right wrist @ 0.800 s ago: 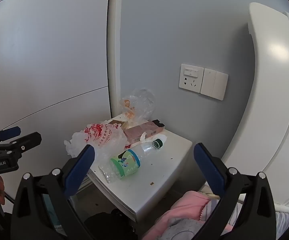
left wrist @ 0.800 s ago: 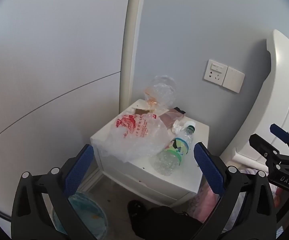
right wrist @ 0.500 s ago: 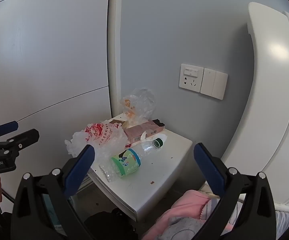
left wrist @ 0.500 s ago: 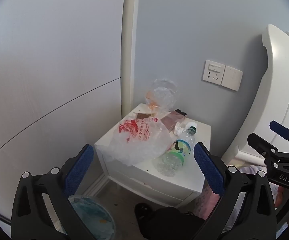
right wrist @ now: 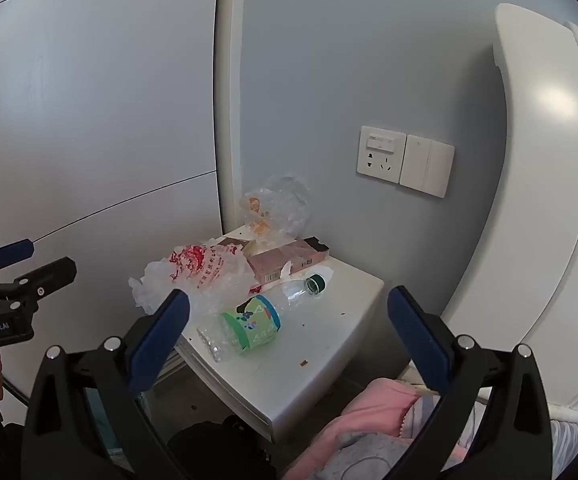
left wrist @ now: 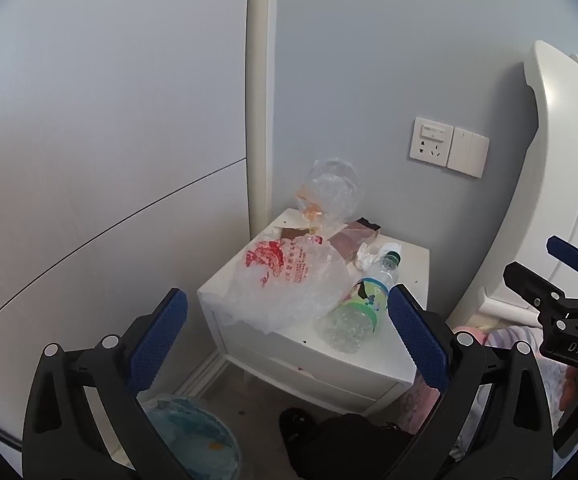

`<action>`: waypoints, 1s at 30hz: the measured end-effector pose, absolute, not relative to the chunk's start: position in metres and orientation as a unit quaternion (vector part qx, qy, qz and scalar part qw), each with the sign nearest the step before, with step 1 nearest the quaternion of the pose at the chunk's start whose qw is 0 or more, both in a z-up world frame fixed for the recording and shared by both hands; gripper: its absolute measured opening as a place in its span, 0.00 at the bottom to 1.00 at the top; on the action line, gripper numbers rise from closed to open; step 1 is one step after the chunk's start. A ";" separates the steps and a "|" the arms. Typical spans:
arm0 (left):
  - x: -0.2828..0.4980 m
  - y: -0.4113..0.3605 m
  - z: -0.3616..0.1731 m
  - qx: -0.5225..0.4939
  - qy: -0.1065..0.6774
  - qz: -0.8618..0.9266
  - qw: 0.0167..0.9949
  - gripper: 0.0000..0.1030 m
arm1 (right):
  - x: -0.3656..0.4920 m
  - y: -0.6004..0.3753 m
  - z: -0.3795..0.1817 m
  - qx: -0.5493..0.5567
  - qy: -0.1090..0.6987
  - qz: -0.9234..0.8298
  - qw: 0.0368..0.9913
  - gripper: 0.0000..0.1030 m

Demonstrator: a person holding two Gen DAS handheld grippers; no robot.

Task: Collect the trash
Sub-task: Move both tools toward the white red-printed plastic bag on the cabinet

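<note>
The left gripper (left wrist: 287, 336) is wide open and holds nothing. Its blue pads (left wrist: 157, 338) stand far apart, with only air between them. The right gripper (right wrist: 289, 332) is wide open too, and it is empty as well. Both hang in the air, tipped down a bit, well apart from the trash.

Ahead of them is a white nightstand (left wrist: 385, 354) in the corner. The trash lies on top of it. A clear bottle (right wrist: 249, 322) with a green label lies on its side near the front, cap pointing to the wall. Just beside it, touching it, is a crumpled bag (left wrist: 289, 288) with red print. Behind them is a pink box (right wrist: 285, 262) (flat on the top). At the back stands a puffy clear bag (left wrist: 329, 194) with something orange inside. A few small crumbs (right wrist: 303, 364) dot the top.

On the floor, left of the nightstand, is a bin (left wrist: 193, 440) with a blue liner. On the wall is a socket (right wrist: 381, 156). To the right is a white headboard (right wrist: 537, 184), with a pink blanket (right wrist: 373, 404) low down.
</note>
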State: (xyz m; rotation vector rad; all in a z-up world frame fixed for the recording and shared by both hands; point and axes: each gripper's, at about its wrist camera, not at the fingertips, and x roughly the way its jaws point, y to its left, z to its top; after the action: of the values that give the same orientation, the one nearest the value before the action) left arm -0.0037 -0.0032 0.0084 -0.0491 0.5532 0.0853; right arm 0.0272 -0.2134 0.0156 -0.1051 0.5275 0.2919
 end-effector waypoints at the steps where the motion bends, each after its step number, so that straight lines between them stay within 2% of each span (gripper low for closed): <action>1: -0.003 -0.003 0.007 -0.025 0.273 0.042 0.961 0.94 | 0.028 -0.213 0.016 -0.052 0.260 0.144 0.953 0.94; 30: 0.001 -0.007 -0.014 0.008 0.299 0.023 0.954 0.94 | 0.033 -0.221 0.003 -0.037 0.281 0.207 0.937 0.94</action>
State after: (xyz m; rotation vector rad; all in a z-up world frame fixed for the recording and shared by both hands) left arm 0.0007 -0.0070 -0.0136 0.0154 0.6076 0.0464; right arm 0.0328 -0.2206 0.0035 -0.0759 0.5737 0.4224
